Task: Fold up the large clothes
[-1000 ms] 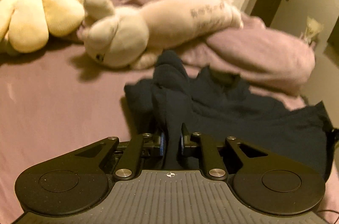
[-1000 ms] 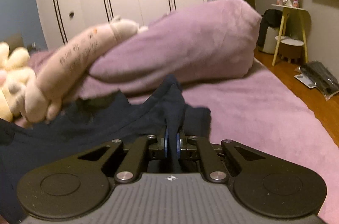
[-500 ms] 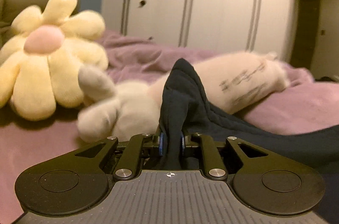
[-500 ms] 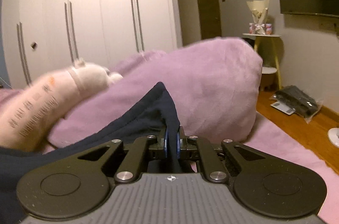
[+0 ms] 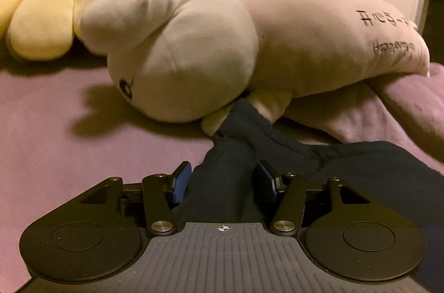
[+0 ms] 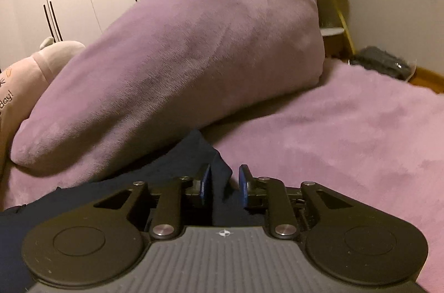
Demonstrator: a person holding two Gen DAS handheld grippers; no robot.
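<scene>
While the dark navy fabric garment [image 5: 277, 148] lies on the purple plush bed cover [image 5: 55, 132], a bunched ridge of it runs between the left gripper [image 5: 223, 178] jaws, which stand wide apart, gripping nothing. Its near right corner lies between the right gripper [image 6: 223, 183] jaws, partly open. Beyond lie a cream plush rabbit [image 5: 222, 43] and a purple pillow [image 6: 194, 43].

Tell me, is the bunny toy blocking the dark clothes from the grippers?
No. The dark garment already lies between the open fingers of the left hand-held gripper. The plush rabbit only touches its far tip. The right hand-held gripper has cloth between its fingers too.
</scene>
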